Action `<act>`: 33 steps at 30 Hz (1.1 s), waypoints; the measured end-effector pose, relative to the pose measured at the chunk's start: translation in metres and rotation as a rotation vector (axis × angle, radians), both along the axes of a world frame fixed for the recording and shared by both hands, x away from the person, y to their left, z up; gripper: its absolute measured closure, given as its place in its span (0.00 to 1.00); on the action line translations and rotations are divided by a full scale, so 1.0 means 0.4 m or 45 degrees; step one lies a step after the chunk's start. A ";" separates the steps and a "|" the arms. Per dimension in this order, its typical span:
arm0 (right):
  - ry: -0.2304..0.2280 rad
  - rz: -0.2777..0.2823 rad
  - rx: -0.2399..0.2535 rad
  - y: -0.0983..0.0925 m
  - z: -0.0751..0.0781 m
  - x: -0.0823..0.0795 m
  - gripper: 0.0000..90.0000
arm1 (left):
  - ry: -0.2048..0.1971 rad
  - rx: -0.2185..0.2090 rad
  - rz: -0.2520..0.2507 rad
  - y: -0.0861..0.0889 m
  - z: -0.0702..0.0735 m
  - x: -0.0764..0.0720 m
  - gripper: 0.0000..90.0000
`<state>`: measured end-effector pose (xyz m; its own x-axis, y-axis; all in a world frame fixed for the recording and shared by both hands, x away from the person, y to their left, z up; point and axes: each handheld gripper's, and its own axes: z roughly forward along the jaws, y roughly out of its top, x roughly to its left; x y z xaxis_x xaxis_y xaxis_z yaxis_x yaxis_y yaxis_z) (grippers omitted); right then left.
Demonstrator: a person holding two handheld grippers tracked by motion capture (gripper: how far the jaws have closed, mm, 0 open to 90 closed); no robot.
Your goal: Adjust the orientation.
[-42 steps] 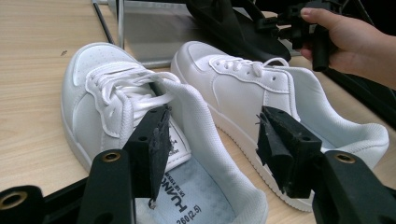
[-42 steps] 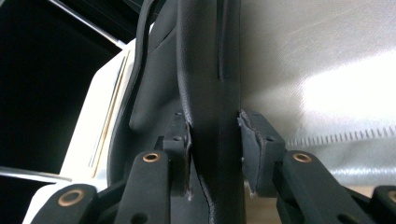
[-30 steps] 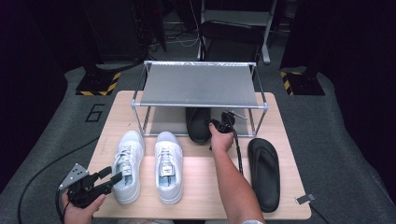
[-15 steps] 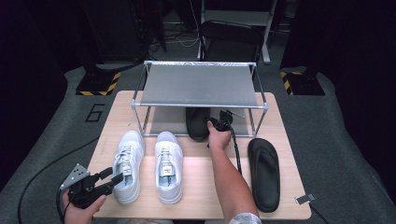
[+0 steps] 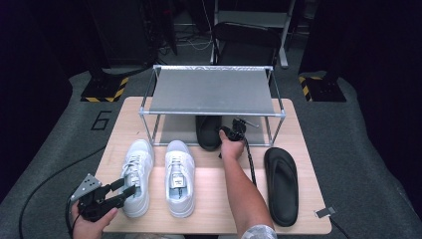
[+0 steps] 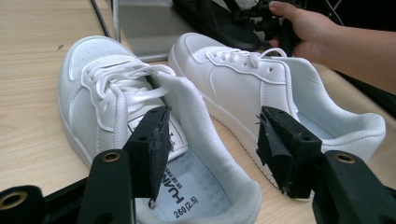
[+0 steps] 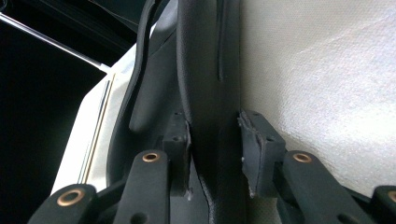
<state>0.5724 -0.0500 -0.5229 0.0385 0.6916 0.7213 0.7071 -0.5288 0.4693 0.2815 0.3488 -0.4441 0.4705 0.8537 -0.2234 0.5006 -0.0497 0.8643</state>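
A black sandal (image 5: 208, 134) lies on the lower shelf of a metal shoe rack (image 5: 211, 92). My right gripper (image 5: 226, 132) reaches in under the top shelf and is shut on the sandal's edge. In the right gripper view both pads of the right gripper (image 7: 214, 149) press on the black sandal (image 7: 205, 70). Two white sneakers (image 5: 135, 174) (image 5: 179, 177) stand side by side in front of the rack. My left gripper (image 5: 127, 187) is open at the left sneaker's heel. In the left gripper view the left gripper (image 6: 212, 149) straddles the heel wall of that sneaker (image 6: 107, 88) without touching it.
A second black sandal (image 5: 281, 184) lies on the wooden table (image 5: 211, 199) to the right of my right forearm. The rack's top shelf is bare. The beige lower shelf (image 7: 327, 70) has room beside the held sandal. Dark floor surrounds the table.
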 end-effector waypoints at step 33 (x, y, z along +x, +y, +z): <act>-0.234 0.197 -0.278 -0.052 0.101 -0.251 0.68 | -0.022 -0.056 -0.127 -0.095 -0.010 0.075 0.48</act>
